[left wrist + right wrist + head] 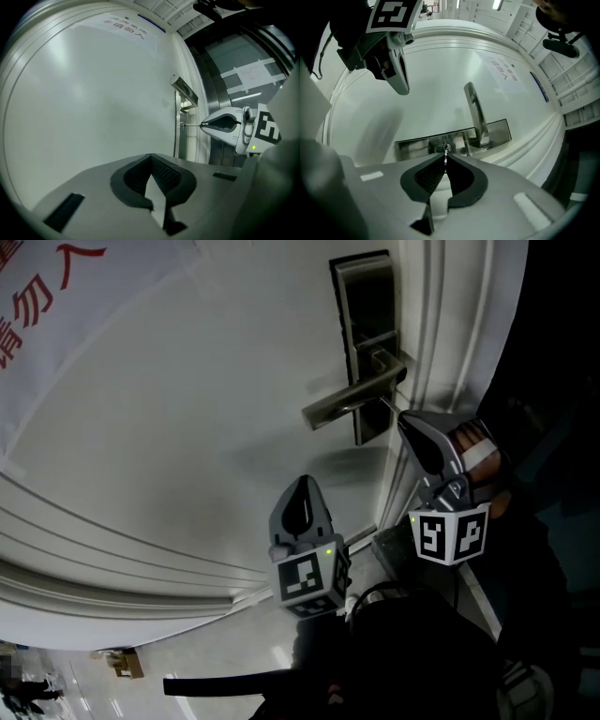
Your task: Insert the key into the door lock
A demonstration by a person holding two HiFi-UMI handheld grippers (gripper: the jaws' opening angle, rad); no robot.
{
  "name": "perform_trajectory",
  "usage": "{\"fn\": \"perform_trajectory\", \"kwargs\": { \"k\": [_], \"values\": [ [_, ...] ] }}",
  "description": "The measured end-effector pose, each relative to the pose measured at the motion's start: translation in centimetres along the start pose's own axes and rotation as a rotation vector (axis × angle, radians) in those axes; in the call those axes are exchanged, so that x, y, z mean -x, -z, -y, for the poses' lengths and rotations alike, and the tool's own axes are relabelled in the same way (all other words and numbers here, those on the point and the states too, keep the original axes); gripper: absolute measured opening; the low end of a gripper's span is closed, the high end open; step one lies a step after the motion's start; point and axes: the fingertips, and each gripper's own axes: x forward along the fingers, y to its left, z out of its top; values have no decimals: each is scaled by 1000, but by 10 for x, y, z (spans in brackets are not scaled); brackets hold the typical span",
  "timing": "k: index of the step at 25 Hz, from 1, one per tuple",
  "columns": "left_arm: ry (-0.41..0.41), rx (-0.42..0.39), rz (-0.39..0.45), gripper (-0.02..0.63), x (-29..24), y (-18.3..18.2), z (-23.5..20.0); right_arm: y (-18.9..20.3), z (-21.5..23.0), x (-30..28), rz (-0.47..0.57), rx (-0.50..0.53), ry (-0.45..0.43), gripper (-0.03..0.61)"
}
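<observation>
A steel lock plate (367, 334) with a lever handle (349, 401) is mounted on the white door (187, 427). My right gripper (403, 416) is shut on a thin metal key (446, 154), and the key's tip sits at the keyhole (443, 148) in the lock plate (412, 144), beside the handle (475, 112). The left gripper view shows the key (191, 125) spanning from the right gripper (224, 123) to the plate (177, 140). My left gripper (304, 482) hovers lower left of the handle, off the door, and its jaws (151, 156) are shut on nothing.
A paper sign with red characters (37, 287) hangs on the door at upper left. The moulded door frame (450, 324) runs right of the lock. A metal wall panel with a paper notice (253, 70) lies beyond the frame. Floor (216, 652) shows below.
</observation>
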Motion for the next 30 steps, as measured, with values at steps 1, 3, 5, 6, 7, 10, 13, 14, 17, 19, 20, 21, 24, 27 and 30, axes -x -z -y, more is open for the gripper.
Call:
{"fn": "perform_trajectory", "kwargs": {
  "k": [1,3,5,6,7,10,13,14,17,19,20,21,24,27,30],
  "values": [
    [3,6,-7,2,0,0,1,0,0,-1,-2,12,0,13],
    [9,1,10,2,-2,1,0,0,-1,-3,-8,36,5,14],
    [13,-3,23,1,-3,2,0,-1,-1,-5,-11,55,6,13],
    [15,3,16,2,-2,2,0,-2,-2,-6,-13,63,5,12],
    [17,8,11,2,-2,2,0,-2,-2,-7,-15,71,5,12],
    [24,12,10,1,-3,3,0,-3,-2,-10,-21,93,4,14],
    [30,15,13,1,-3,4,1,-3,-2,-11,-30,109,3,12],
    [32,14,5,2,-3,5,2,-2,-2,-11,-35,115,4,14],
    [43,19,-35,2,-3,7,6,-2,-1,-11,-42,129,6,13],
    [50,22,-59,2,-3,8,9,-2,-2,-12,-43,139,7,12],
    [53,21,-64,2,-3,9,10,-2,-2,-12,-44,142,7,13],
    [56,19,-67,0,-3,10,11,-2,-2,-12,-46,145,6,12],
    [60,14,-74,2,-4,15,12,-2,-2,-12,-52,154,7,13],
    [58,7,-65,2,-6,16,10,-2,-2,-14,-58,165,8,12],
    [68,9,-73,2,-5,15,11,-3,-3,-16,-63,171,7,13]
  ]
}}
